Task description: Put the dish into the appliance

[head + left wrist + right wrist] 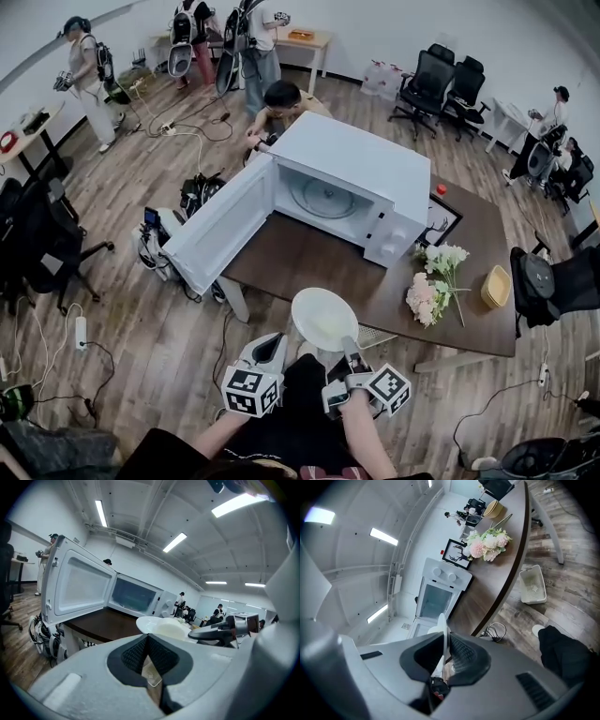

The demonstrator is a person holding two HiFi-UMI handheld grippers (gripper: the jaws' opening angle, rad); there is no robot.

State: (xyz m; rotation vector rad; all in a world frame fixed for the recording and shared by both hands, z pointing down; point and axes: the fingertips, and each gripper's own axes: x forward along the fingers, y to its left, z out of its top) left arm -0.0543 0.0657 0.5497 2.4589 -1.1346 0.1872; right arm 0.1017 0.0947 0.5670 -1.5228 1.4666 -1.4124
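Microwave stands door-open on brown table; right tongs pinch dish, left tongs closed, empty.

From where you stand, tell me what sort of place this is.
Probably an open office or lab workroom: swivel chairs, desks along the walls, strip lights overhead.

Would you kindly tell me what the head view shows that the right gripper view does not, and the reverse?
Only the head view: the left gripper and the turntable inside the microwave. Only the right gripper view: ceiling lights, and the plate seen edge-on, its rim clamped between the jaws of the right gripper. Both: plate, open microwave, flowers and picture frame on the table.
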